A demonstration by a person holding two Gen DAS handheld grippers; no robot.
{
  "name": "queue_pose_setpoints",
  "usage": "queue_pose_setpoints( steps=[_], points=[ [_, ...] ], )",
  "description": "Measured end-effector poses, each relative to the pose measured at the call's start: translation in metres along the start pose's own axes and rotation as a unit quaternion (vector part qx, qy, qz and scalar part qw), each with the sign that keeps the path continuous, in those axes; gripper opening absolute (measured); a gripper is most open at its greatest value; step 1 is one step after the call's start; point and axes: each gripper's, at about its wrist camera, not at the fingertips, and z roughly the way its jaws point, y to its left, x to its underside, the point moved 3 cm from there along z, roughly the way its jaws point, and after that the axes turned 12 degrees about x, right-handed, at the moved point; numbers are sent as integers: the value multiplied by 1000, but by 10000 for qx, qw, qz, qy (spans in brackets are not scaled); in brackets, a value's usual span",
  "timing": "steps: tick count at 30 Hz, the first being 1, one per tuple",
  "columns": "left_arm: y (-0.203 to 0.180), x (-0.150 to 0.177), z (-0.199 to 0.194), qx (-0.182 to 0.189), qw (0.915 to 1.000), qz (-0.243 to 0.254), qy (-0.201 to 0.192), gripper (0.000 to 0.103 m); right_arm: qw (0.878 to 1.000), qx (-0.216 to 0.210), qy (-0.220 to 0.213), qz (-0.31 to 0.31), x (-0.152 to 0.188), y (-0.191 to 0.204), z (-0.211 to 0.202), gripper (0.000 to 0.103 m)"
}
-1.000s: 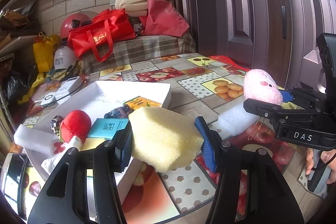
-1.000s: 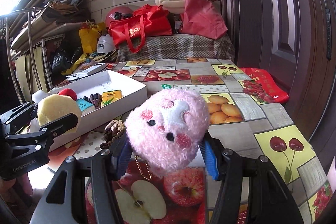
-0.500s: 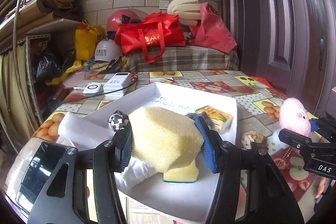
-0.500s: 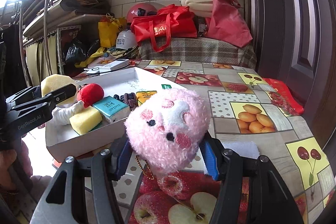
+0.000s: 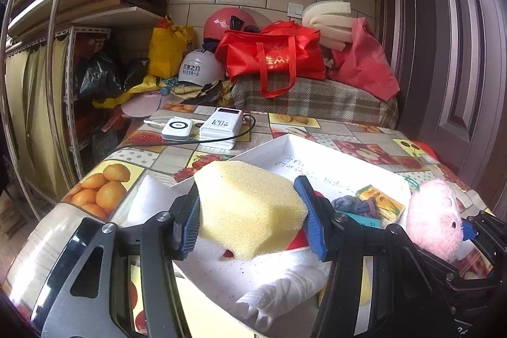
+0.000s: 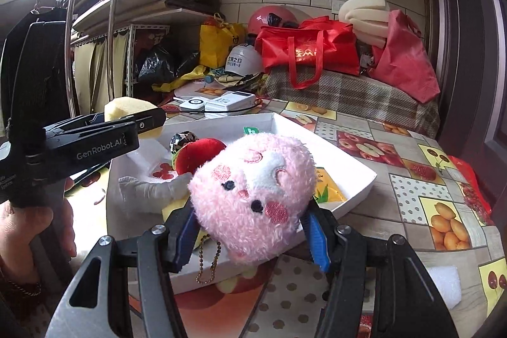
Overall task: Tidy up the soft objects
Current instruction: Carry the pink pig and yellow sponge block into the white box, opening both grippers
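Black hand-held gripper (image 5: 250, 217) frames carry silver screws and blue ribbed pads (image 5: 309, 219). One body reads "GenRobot.AI". Bare skin (image 6: 30, 230) shows.

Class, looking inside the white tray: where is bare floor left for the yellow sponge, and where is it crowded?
Bare floor: the white cardboard tray far end, around the handwriting, between its far walls and the yellow packet. Crowded: the near end, with the white glove, red plush ball and knotted fabric.

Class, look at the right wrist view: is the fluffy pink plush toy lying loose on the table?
No: the fluffy pink plush toy is clamped between the right gripper fingers, raised over the white tray's near edge.
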Motion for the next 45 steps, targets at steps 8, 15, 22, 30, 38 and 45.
queue_pose_setpoints(
  steps=[8,15,22,30,38,45],
  points=[
    [23,-6,12,-6,9992,-412,-12,56,9990,145,198,361,-17,-7,43,59],
    [31,-7,17,-68,9981,-611,15,59,9971,248,439,575,-23,-13,66,60],
    [22,-7,14,-311,9989,-348,-42,102,9980,303,364,422,-25,-8,63,91],
    [6,-7,11,-388,9991,123,-141,103,9983,383,258,345,-27,-6,60,103],
    [1,-7,9,-422,9986,240,-205,103,9982,394,232,398,-27,-8,59,103],
    [-13,-5,3,-396,9977,473,-279,103,9983,482,39,328,-25,-7,47,103]
  ],
)
